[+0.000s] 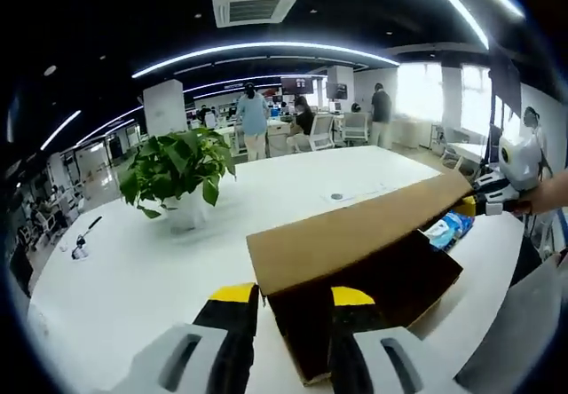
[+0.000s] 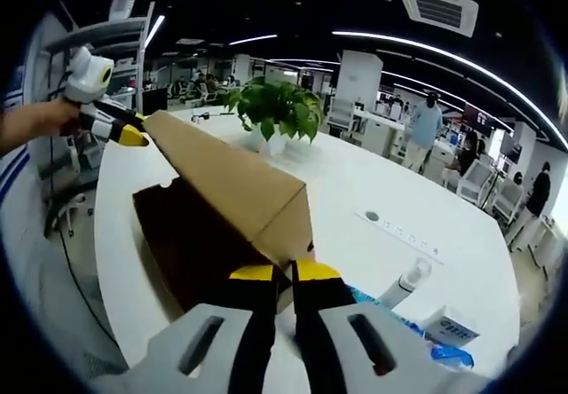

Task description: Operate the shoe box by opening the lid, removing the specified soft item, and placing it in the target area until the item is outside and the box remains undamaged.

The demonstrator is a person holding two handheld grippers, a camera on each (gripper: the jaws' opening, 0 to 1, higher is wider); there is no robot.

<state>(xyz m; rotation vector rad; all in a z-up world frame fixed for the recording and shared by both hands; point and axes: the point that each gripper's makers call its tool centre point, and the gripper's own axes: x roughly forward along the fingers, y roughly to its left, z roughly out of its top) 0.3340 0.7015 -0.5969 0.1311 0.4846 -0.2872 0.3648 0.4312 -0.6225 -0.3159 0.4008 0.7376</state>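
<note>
A brown cardboard shoe box stands on the white table, and its lid [image 1: 355,230] [image 2: 231,181] is tilted up over the dark inside of the box [image 1: 399,279] [image 2: 186,243]. My left gripper [image 1: 295,295] straddles the near corner of the lid, and the cardboard fills the gap between its jaws. In the right gripper view that same gripper [image 2: 131,134] sits at the lid's far corner. My right gripper [image 2: 284,272] is pinched on the opposite end of the lid, seen from the left gripper view [image 1: 475,204]. A blue-and-white soft pack [image 1: 448,228] [image 2: 390,310] lies by that end.
A potted green plant [image 1: 177,168] [image 2: 275,110] stands on the white table [image 1: 133,279] [image 2: 399,181] behind the box. A white bottle [image 2: 413,279] and a small white box [image 2: 453,327] lie near the blue pack. Several people stand at desks far behind.
</note>
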